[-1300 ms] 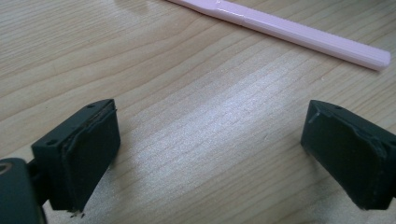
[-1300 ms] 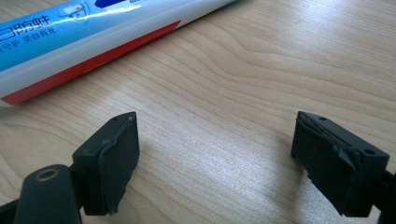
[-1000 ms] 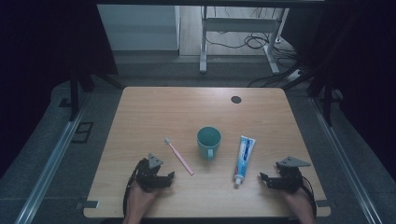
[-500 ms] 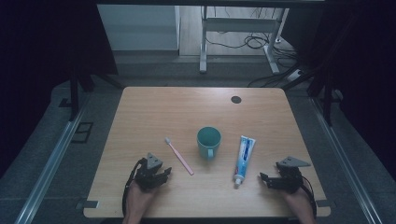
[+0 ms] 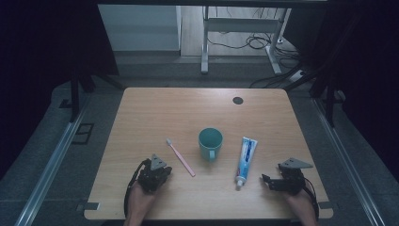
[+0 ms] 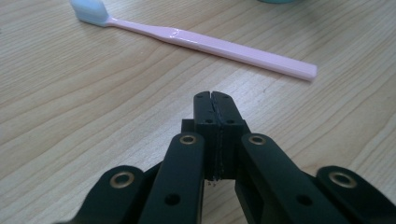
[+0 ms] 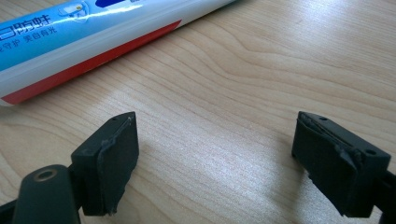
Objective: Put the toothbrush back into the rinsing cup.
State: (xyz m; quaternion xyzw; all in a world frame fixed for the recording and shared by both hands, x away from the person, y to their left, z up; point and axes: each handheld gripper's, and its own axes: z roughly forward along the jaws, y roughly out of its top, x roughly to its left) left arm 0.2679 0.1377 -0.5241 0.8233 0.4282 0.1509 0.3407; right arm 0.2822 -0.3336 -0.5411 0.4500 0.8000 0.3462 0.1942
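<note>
Two light things lie near the grippers: a slim pink plastic toothbrush (image 6: 205, 41) ahead of the left gripper (image 6: 215, 100), whose jaws have just closed on nothing, and a slippery, squashy toothpaste tube (image 7: 88, 32) beside the right gripper (image 7: 215, 140), jaws apart. Best pinched mid-handle.

On the toothpaste tube (image 7: 88, 42) I could read white Chinese print, "防蛀" in large characters with a smaller line, "守护 美白协光", under it. I found no other readable lettering on anything else I saw.
</note>
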